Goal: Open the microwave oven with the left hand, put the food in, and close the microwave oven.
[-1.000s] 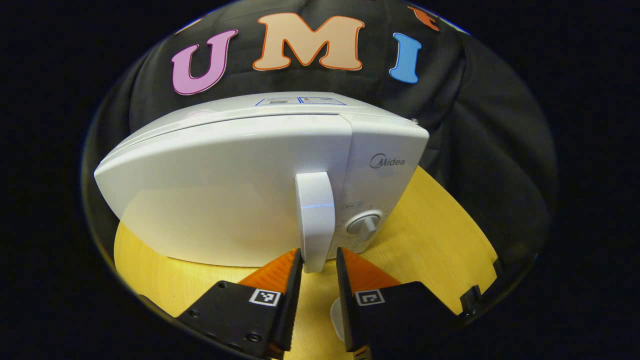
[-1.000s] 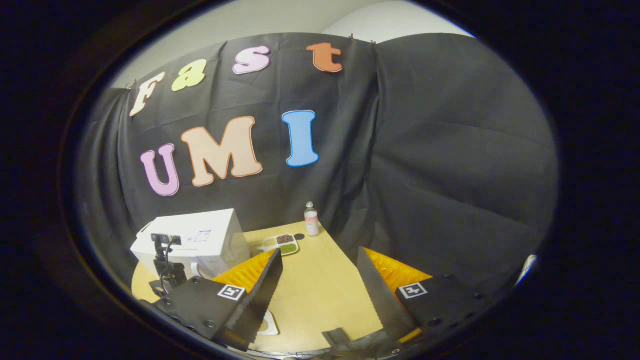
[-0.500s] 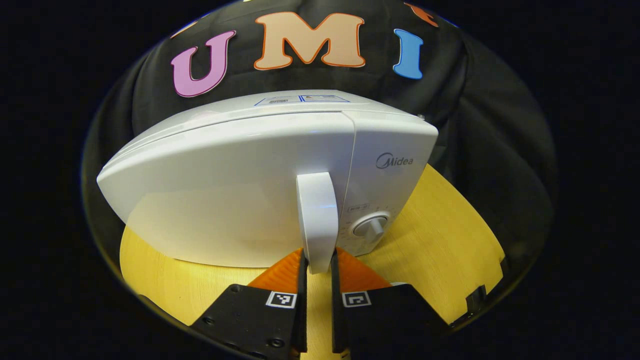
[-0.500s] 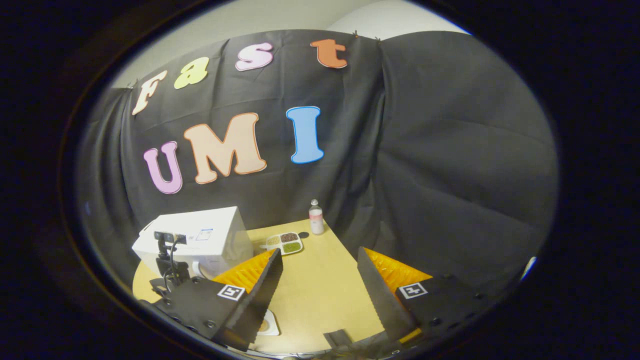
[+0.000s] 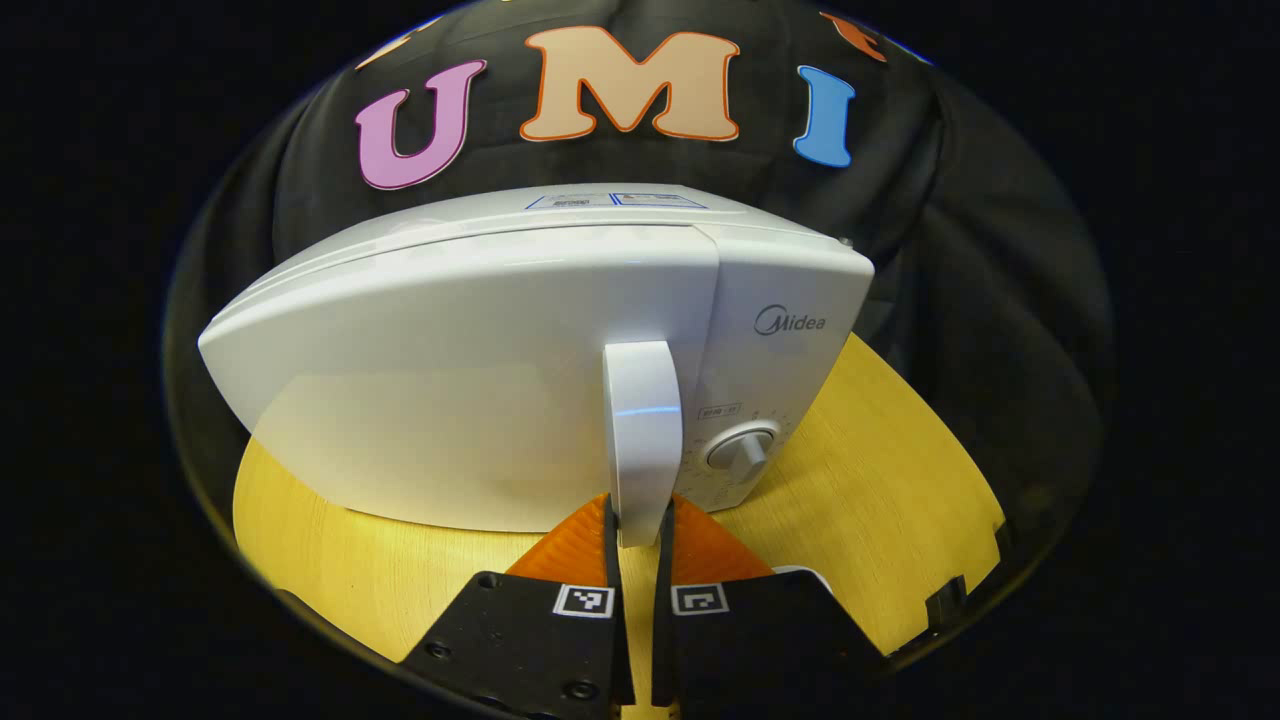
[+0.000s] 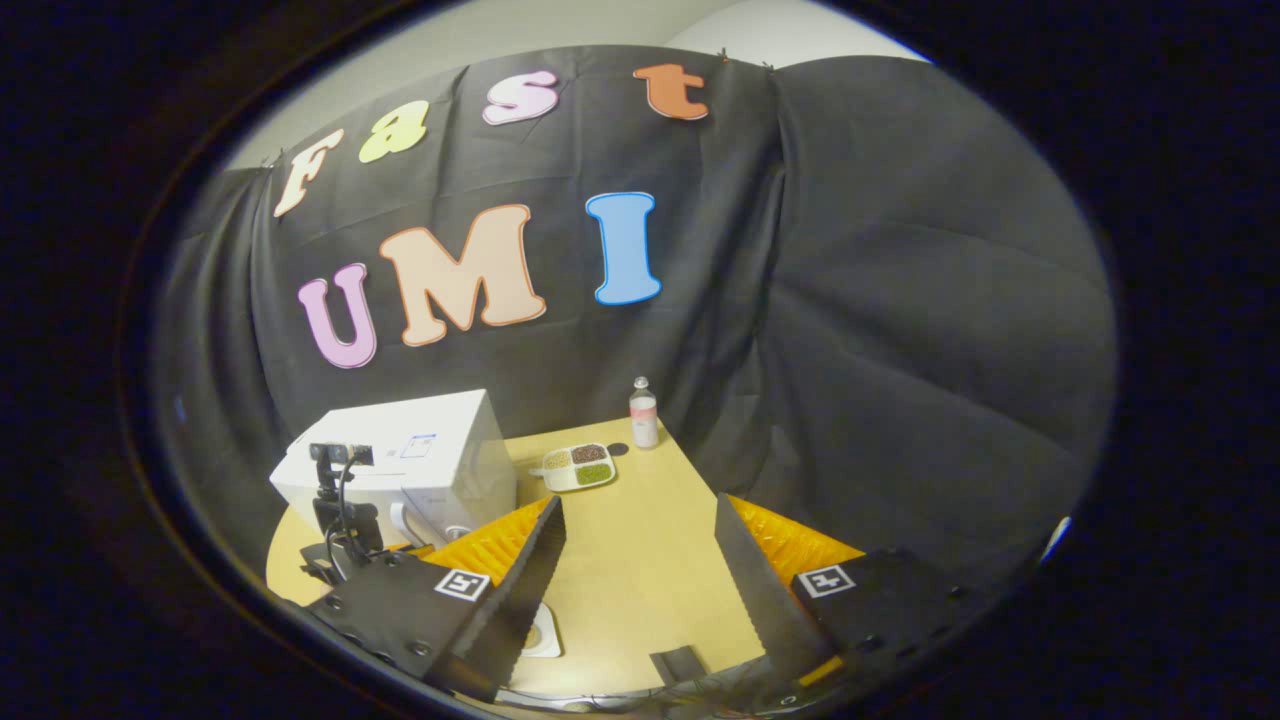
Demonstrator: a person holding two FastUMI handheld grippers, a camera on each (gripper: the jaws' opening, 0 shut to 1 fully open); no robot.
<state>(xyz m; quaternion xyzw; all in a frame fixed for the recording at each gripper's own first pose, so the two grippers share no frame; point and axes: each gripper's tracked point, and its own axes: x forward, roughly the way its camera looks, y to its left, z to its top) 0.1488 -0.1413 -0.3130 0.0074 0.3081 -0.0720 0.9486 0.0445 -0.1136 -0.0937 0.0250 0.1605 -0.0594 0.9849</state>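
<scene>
Both fingers of left hand-held gripper clamped on closed microwave's door handle.

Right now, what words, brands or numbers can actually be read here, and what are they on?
"Midea": on the microwave oven, on its control panel above the dial.
Small print beside the dial, the stickers on the oven's top, and the bottle label: too small to read.
Square tags on the left gripper: patterns, not words.
</scene>
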